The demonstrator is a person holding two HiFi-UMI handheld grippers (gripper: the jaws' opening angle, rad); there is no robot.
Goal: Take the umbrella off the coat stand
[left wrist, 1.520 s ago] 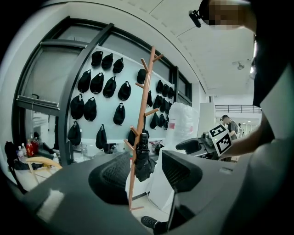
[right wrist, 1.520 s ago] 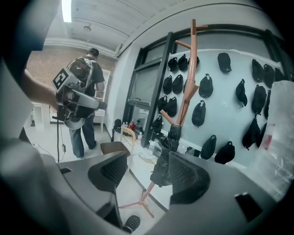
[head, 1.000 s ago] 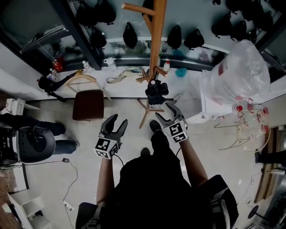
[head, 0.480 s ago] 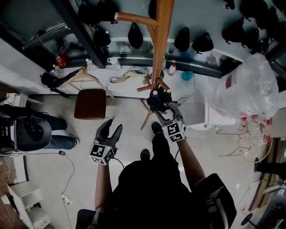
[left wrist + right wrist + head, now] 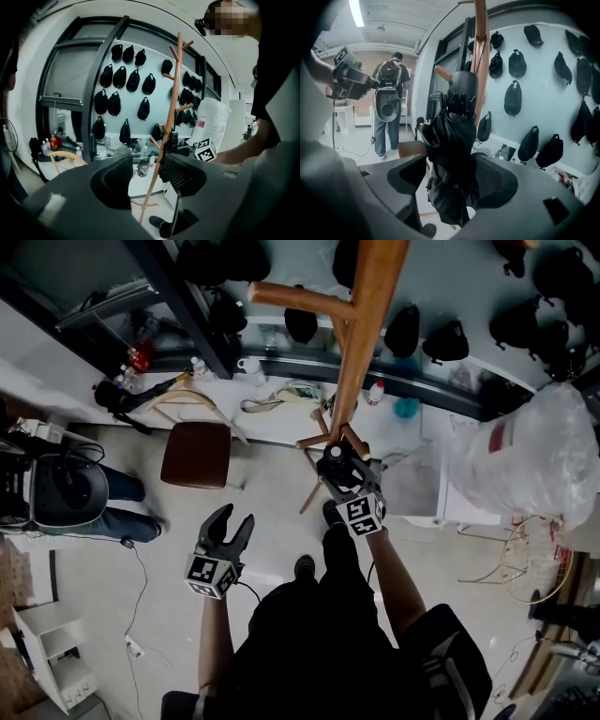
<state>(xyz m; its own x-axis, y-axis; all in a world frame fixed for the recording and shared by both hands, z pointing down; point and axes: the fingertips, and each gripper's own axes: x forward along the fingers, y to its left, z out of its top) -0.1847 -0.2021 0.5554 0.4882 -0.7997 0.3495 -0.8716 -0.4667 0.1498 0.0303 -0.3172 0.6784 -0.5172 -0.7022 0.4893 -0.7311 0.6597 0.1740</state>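
Right gripper (image 5: 349, 479): at the lower part of the coat stand (image 5: 361, 329), right by its pole; jaws spread wide and just been opening; the folded black umbrella (image 5: 452, 140) stands between them, with a gap showing on one side; no squeeze on the fabric can be seen.
Left gripper (image 5: 232, 521): jaws apart with nothing between them; held out to the left of the coat stand, well apart from it.
Umbrella: hangs against the coat stand's pole, handle end uppermost, just beside a lower peg; its loose folds droop down between the right gripper's jaws.
Coat stand: bare wood; slim pole with short pegs slanting upward; spread feet on the pale floor.
Left of the coat stand: a brown stool (image 5: 197, 454); further off, a person with a backpack (image 5: 389, 101).
Right of the coat stand: a big white plastic bag (image 5: 539, 460).
Behind the coat stand: rows of black caps (image 5: 119, 79) on the wall.
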